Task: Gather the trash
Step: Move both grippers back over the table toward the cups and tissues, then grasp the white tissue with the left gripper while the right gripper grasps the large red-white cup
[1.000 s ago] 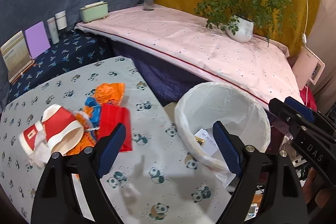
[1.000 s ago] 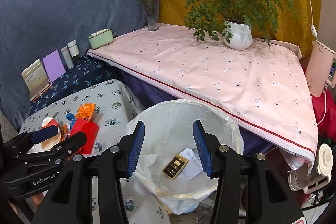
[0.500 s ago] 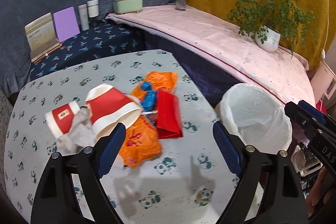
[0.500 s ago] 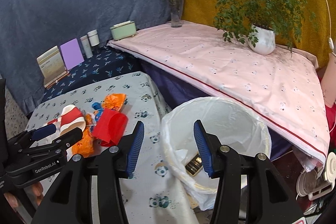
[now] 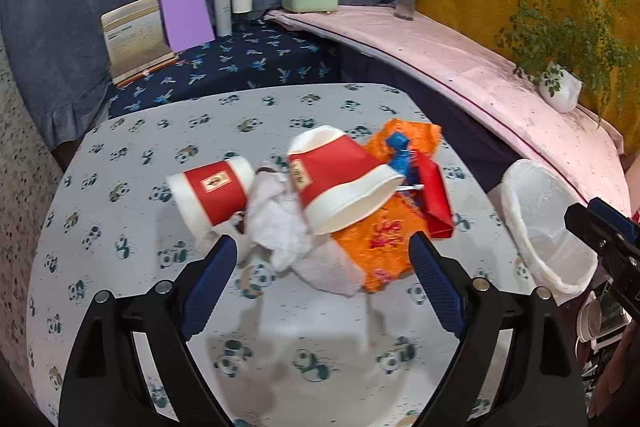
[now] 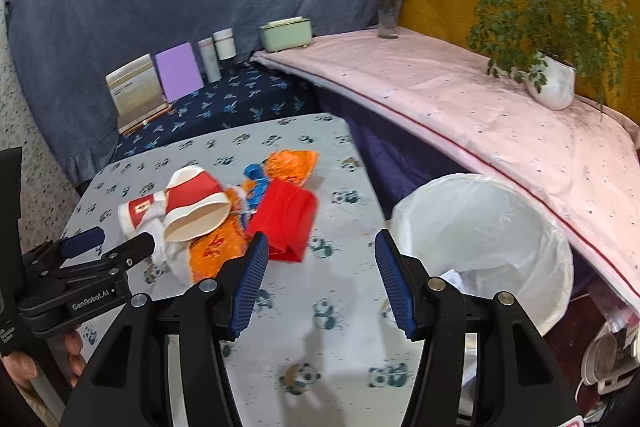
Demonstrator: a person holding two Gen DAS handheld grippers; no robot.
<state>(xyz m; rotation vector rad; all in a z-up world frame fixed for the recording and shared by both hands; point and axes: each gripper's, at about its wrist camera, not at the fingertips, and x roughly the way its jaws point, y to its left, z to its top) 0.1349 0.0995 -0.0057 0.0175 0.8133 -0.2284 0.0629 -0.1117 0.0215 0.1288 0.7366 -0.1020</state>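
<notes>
Approaching the trash pile (image 5: 340, 203): your left gripper (image 5: 320, 263) gapes empty, right gripper (image 6: 318, 279) opening, empty; next, pinch one piece.

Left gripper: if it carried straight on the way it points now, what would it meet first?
Most likely the crumpled white tissue, which lies just beyond the open, empty left gripper, in front of the tipped red paper cups. Depth is uncertain in this fisheye view; it might reach the panda tablecloth first.

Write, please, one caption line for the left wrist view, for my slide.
Open left gripper above a trash pile on the panda tablecloth: two red paper cups, crumpled tissue, orange wrappers.
</notes>
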